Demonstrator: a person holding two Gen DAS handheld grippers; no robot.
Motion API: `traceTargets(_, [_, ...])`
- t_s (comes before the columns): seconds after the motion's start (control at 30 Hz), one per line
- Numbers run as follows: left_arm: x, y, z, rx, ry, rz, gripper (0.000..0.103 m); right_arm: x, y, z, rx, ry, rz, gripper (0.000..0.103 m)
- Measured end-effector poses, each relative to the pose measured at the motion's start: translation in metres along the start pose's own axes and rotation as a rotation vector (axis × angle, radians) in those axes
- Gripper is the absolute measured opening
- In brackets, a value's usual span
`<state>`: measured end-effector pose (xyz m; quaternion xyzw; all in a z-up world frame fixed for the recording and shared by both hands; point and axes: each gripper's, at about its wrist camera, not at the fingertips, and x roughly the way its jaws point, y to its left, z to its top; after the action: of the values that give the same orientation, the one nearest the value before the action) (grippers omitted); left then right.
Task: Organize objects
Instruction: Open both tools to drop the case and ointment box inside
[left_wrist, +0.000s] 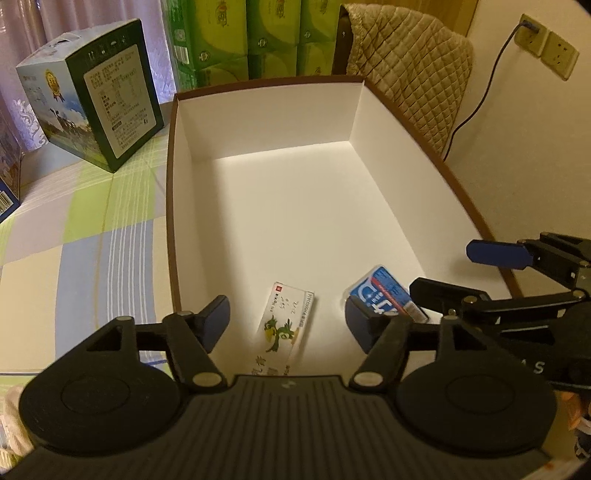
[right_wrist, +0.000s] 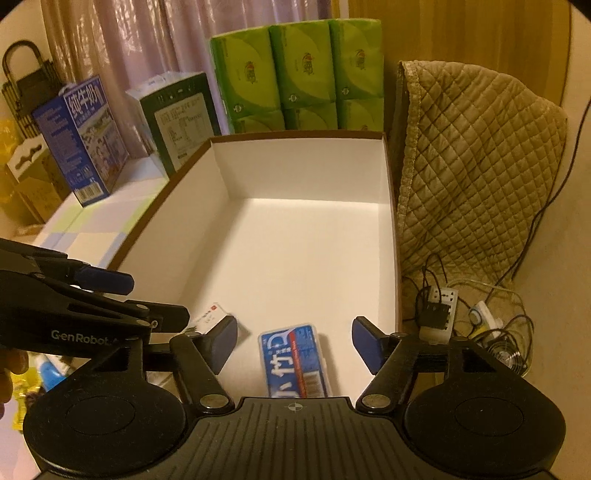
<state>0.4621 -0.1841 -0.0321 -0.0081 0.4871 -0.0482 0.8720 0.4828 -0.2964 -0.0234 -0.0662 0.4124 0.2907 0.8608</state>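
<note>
A large white box with a brown rim lies open on the table. On its floor near the front lie a white carton with a green bird and a blue packet with white characters. My left gripper hangs open over the bird carton, touching nothing. Over the blue packet my right gripper is open too, its fingers apart from the packet. The right gripper also shows at the right edge of the left wrist view, and the left gripper at the left of the right wrist view.
A dark green carton and a blue milk carton stand on the checked cloth left of the box. Green tissue packs are stacked behind. A quilted cover and a power strip with cables lie to the right.
</note>
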Motion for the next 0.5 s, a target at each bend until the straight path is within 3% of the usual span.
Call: traceTargets(0.5, [-0.079,0.020,-0.041,-0.032,-0.097,-0.049,0.075,-0.061,0.037,-0.026,0.039,-0.059,0.023,0.069])
